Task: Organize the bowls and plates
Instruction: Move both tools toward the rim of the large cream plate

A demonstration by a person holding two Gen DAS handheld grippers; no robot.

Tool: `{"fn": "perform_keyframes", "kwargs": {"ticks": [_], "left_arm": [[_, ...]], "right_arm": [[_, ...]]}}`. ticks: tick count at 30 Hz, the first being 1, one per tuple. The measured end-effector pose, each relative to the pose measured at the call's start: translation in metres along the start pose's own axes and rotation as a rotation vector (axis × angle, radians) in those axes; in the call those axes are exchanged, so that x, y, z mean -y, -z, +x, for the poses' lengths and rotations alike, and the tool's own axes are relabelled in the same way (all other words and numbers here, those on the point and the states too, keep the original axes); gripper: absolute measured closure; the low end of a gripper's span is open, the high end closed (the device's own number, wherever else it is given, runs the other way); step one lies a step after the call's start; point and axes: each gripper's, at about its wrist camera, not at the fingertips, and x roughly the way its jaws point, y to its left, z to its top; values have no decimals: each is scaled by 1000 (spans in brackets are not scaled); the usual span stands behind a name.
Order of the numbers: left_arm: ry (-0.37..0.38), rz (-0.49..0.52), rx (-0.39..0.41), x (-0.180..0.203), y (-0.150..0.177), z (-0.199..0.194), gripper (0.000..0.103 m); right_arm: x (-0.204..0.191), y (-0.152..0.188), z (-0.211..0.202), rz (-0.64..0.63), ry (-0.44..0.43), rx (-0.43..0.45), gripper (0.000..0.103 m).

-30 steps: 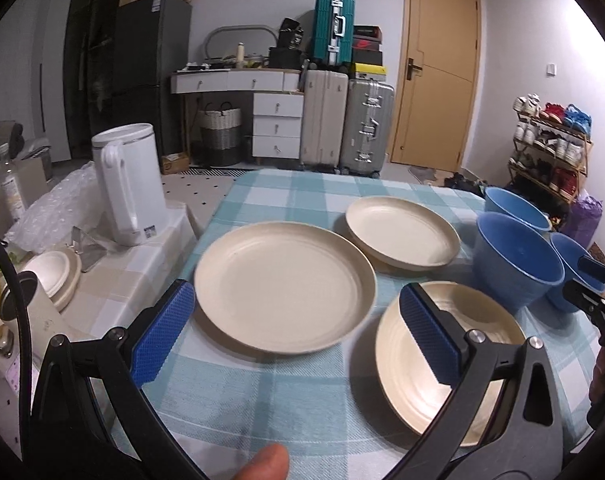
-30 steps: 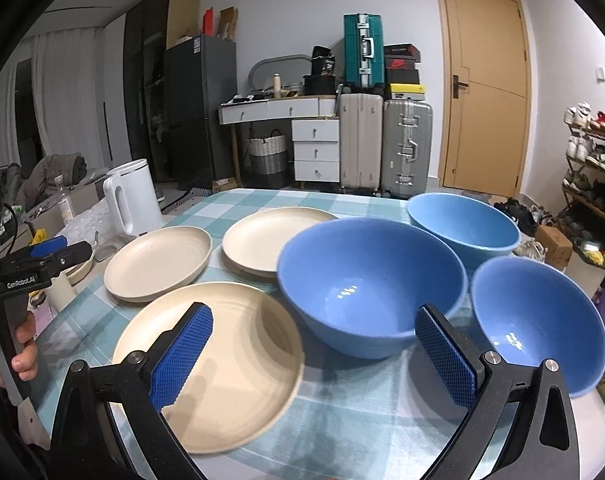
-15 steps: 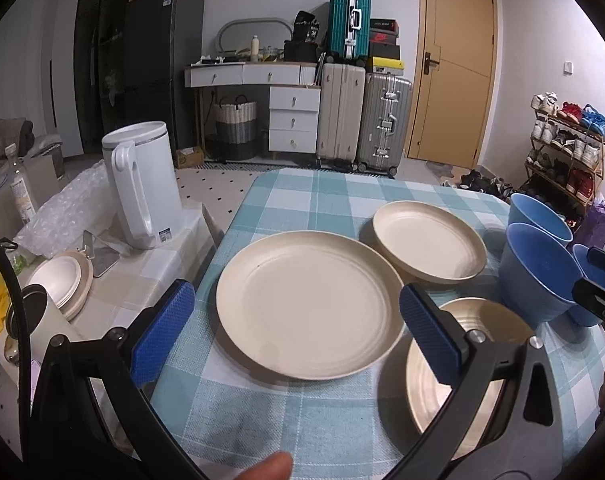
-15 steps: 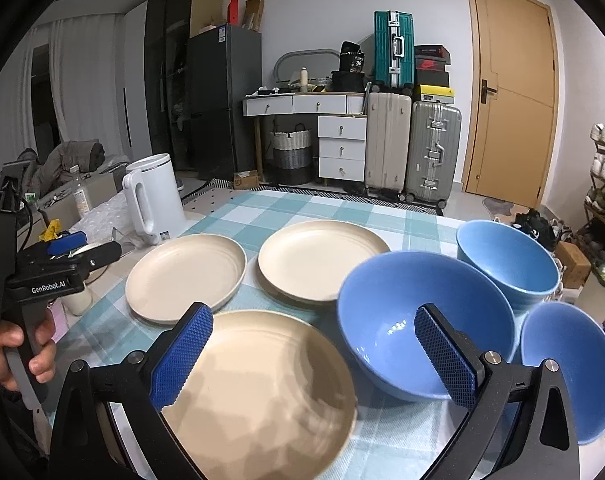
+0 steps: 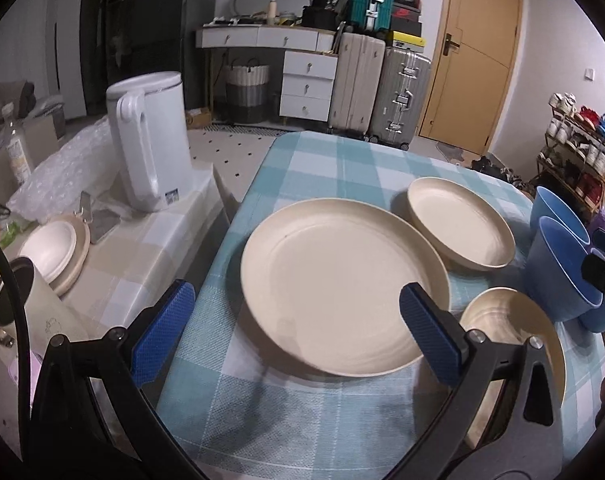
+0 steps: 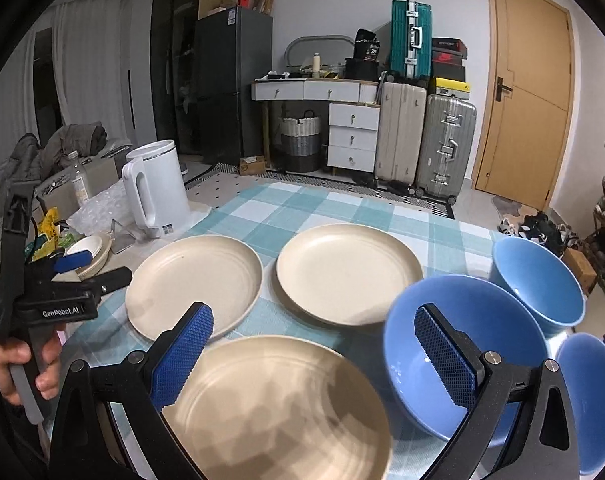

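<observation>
Three cream plates lie on the checked tablecloth: a left plate, a far plate and a near plate. Three blue bowls stand at the right: a middle bowl, a far bowl and a near-right bowl. My left gripper is open and empty, just in front of the left plate's near rim. My right gripper is open and empty, over the near plate's far edge, beside the middle bowl.
A white kettle stands on a lower side table at the left, with a small stack of dishes and a cup. The table's left edge runs close to the left plate. Suitcases and a door stand behind.
Both grippers have swung left. The left plate now sits centred between my left fingers. The near plate now lies under my right gripper, with the bowls shifted to the right.
</observation>
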Motion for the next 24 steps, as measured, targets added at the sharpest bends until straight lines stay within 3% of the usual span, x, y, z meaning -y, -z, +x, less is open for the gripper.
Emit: {"fn": "perform_keyframes", "kwargs": {"ticks": [18,24], "left_arm": [[-41,-62,-104,-26,18,42,1],[-33,-73,-134,-29,23,55,2]], "right_arm": [[-37,-8,76,-49,-91,-107,0],[-40,-6,99,-40,-116,-158,5]]}}
